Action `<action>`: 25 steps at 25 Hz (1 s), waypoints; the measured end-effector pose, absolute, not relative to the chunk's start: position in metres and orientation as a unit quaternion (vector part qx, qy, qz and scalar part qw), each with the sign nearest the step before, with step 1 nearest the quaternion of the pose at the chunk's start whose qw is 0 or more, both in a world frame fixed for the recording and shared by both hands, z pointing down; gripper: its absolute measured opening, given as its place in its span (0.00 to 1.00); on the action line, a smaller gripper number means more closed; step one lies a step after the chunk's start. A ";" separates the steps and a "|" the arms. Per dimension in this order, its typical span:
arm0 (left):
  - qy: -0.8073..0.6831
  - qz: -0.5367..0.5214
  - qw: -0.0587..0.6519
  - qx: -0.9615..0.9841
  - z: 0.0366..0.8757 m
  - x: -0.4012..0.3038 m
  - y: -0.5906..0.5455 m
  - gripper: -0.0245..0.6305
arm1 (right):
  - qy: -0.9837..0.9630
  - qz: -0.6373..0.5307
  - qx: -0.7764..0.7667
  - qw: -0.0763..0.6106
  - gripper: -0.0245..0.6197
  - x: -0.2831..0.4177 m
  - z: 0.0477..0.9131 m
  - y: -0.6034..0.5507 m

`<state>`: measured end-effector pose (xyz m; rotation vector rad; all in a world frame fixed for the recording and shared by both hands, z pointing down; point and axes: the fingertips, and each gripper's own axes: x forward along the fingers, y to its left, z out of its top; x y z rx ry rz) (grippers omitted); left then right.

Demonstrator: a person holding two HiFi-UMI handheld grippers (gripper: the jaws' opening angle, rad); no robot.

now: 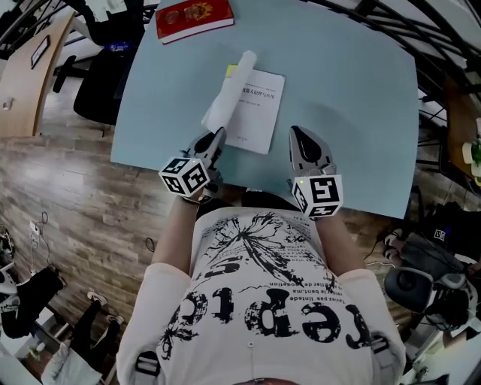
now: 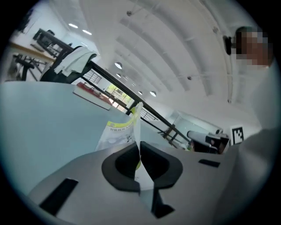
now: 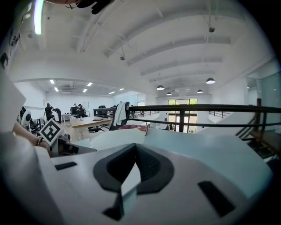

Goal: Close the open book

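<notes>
Print on the book (image 1: 255,113) is too small to read.

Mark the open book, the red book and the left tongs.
open book (image 1: 261,113), head view, on its flat white page.
red book (image 1: 194,18), head view, middle of its cover.
left tongs (image 1: 219,137), head view, at the tips, which pinch the open book's raised leaf.

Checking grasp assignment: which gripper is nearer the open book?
Left. The left gripper pinches the lifted page of the open book; the right gripper sits beside its right edge, apart.
</notes>
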<state>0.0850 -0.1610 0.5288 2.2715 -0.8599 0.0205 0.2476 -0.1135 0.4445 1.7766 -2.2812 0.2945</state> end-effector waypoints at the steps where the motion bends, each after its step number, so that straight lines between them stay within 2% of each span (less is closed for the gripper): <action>1: -0.326 0.037 0.326 0.887 0.532 0.093 -0.159 0.07 | -0.777 0.102 0.609 0.118 0.05 0.251 0.446 -0.112; 6: -0.294 0.157 0.233 0.914 0.554 0.124 -0.145 0.07 | -0.769 0.107 0.618 0.120 0.06 0.265 0.450 -0.105; 15: -0.276 0.311 0.150 0.897 0.599 0.147 -0.127 0.09 | -0.757 0.117 0.631 0.124 0.05 0.285 0.455 -0.088; 21: -0.234 0.359 0.130 0.894 0.615 0.160 -0.114 0.24 | -0.742 0.122 0.647 0.126 0.05 0.295 0.457 -0.077; 25: -0.200 0.355 0.147 0.901 0.611 0.164 -0.106 0.35 | -0.734 0.125 0.656 0.127 0.06 0.294 0.458 -0.071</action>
